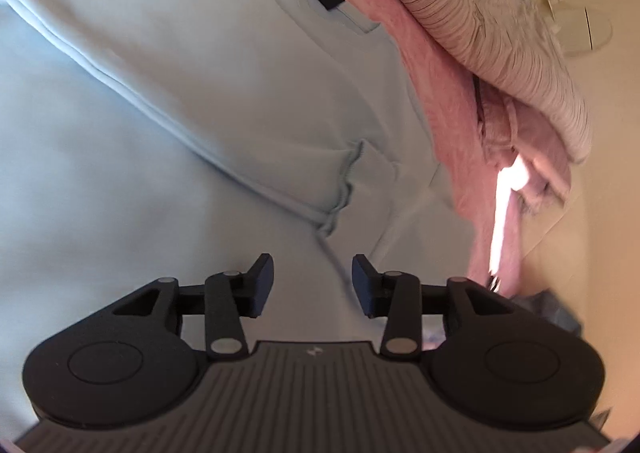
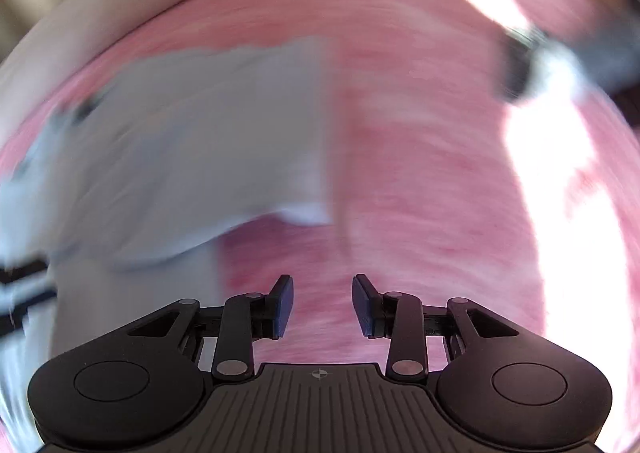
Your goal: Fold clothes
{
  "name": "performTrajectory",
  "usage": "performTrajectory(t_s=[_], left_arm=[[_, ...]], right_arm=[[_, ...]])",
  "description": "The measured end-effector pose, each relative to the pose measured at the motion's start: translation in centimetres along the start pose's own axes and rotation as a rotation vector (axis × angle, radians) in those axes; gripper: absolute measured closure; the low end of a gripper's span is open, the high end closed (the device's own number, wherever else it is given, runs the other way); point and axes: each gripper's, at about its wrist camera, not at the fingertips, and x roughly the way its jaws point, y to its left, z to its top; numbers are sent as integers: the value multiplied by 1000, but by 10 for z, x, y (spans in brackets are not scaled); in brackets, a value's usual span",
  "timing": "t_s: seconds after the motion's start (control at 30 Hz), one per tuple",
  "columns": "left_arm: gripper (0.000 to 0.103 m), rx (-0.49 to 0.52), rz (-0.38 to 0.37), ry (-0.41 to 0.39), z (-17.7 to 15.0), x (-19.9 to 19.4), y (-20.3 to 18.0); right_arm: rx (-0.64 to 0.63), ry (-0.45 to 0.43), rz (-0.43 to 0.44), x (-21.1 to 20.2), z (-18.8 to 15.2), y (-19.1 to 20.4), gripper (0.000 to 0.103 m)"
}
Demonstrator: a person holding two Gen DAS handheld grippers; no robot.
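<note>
Hovering apart and empty, left tongs (image 1: 313,283) are facing the light blue garment (image 1: 160,113), its frayed hem (image 1: 344,189) just ahead. Right tongs (image 2: 322,305) are gaping over blurred pink cloth (image 2: 420,173).

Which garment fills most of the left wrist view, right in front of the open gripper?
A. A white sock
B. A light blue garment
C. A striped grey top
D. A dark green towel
B: the light blue garment spreads across the view ahead of the left gripper, with a pink fabric and striped grey cloth only at its far edge.

A pale blue garment (image 1: 168,101) lies spread, seemingly over pink fabric (image 1: 444,101).
</note>
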Motion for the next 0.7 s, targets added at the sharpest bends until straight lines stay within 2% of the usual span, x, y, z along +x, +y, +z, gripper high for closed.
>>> performTrajectory(t_s=[0.07,0.13,0.2,0.23,0.27,0.3,0.4,0.47,0.53,0.67,0.7], left_arm=[[64,-57,-13,1,0,17,0],[65,-108,-32,-8,0,30,-1],[70,-120,-53,-25,-1,38,-7],[89,-116,-64,-32,-1,42,-10],[101,-71,-65,-34,0,40,-18],[101,-25,-66,-36,1,39,-27],[101,229,-72,-170,15,2,-65],[101,356,-66,-280,33,-32,-79],[101,457,-14,-382,56,-65,-81],[101,569,150,-447,96,-104,-49],[101,557,177,-428,103,-103,-38]], right_arm=[[111,-14,-20,-3,7,-26,66],[104,-29,-20,-4,8,-25,66],[73,-43,-17,-4,7,-18,66],[58,-51,-15,-4,7,-14,66],[43,-58,-14,-5,7,-11,66],[27,-65,-12,-5,7,-8,66],[-19,-87,-8,-5,7,3,66],[-50,-101,-4,-5,7,9,66],[-81,-116,-1,-6,7,16,66],[-239,-173,71,-1,5,55,66],[-289,-178,84,5,3,68,66]])
